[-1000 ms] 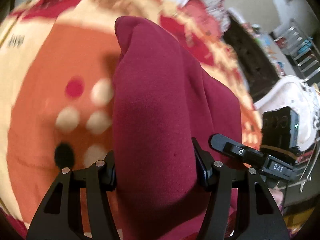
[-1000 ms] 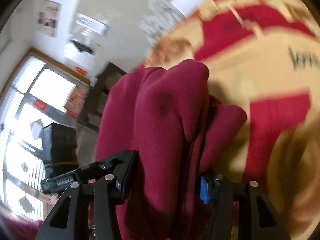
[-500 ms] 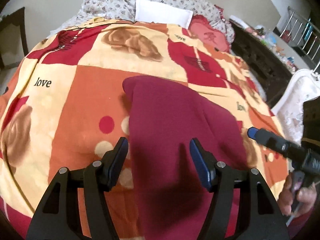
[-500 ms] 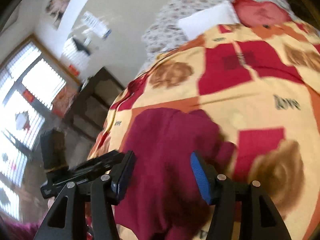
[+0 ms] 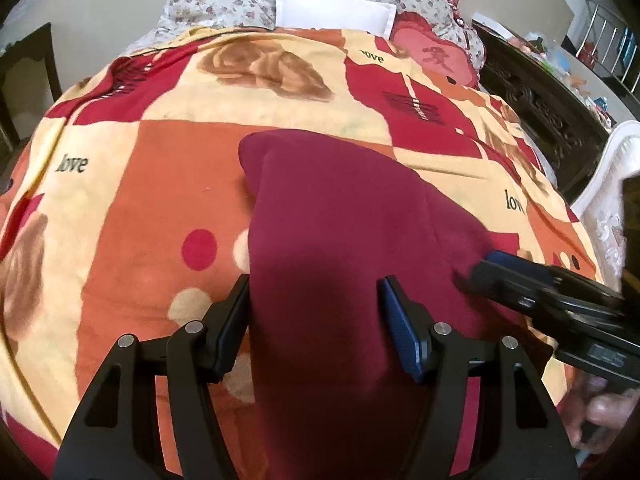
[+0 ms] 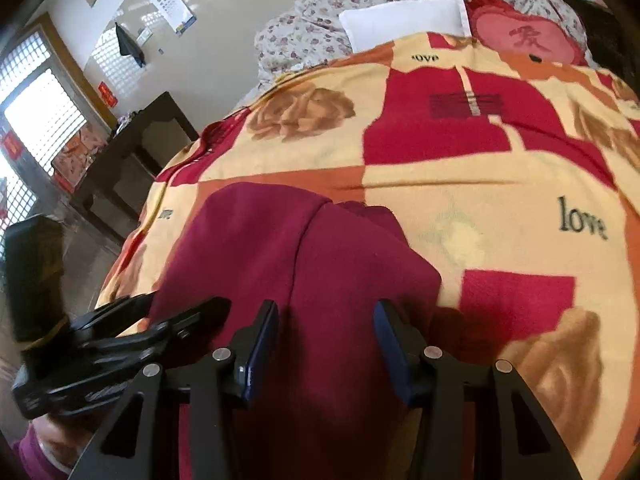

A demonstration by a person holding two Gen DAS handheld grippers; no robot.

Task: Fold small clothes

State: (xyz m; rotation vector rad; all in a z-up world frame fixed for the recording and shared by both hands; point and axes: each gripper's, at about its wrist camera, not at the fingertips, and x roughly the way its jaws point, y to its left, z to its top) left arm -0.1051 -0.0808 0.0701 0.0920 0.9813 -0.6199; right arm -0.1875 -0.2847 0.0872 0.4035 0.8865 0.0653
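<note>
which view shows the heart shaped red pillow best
The right wrist view. There the heart-shaped red pillow sits near the top right with its lobes and the mark on its face clear. In the left wrist view the same pillow is smaller, and the blanket hides its lower part.

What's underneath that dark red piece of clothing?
The dark red garment lies on a patterned blanket in orange, red and cream. The pattern it covers is hidden, and so is anything between its folded layers.
</note>
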